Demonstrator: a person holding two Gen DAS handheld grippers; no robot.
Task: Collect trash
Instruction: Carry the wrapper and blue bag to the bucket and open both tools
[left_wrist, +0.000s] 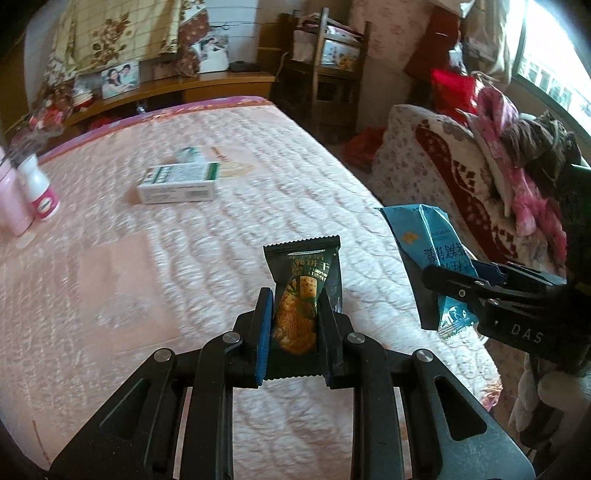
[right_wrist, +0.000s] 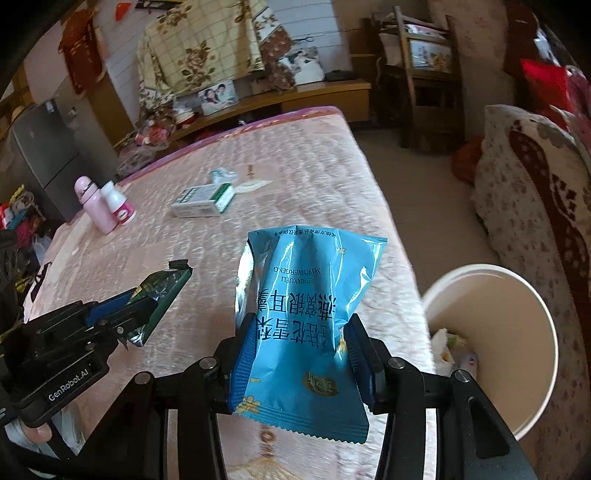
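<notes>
At the bottom of each view a gripper clamps a wrapper: the left gripper (left_wrist: 295, 325) pinches a dark green biscuit packet (left_wrist: 301, 291), the right gripper (right_wrist: 301, 354) a blue snack bag (right_wrist: 306, 314). Lower right stands a white bin (right_wrist: 517, 332). Beyond, mid-frame on the pink quilted bed (left_wrist: 147, 258), a green-white box (left_wrist: 177, 182); bottles (left_wrist: 37, 192) left; a wooden shelf (left_wrist: 207, 83) at top.

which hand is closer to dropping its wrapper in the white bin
Right. The right gripper, holding the blue packet, has the white bin just beside it; the left gripper with the dark wrapper is farther away.
</notes>
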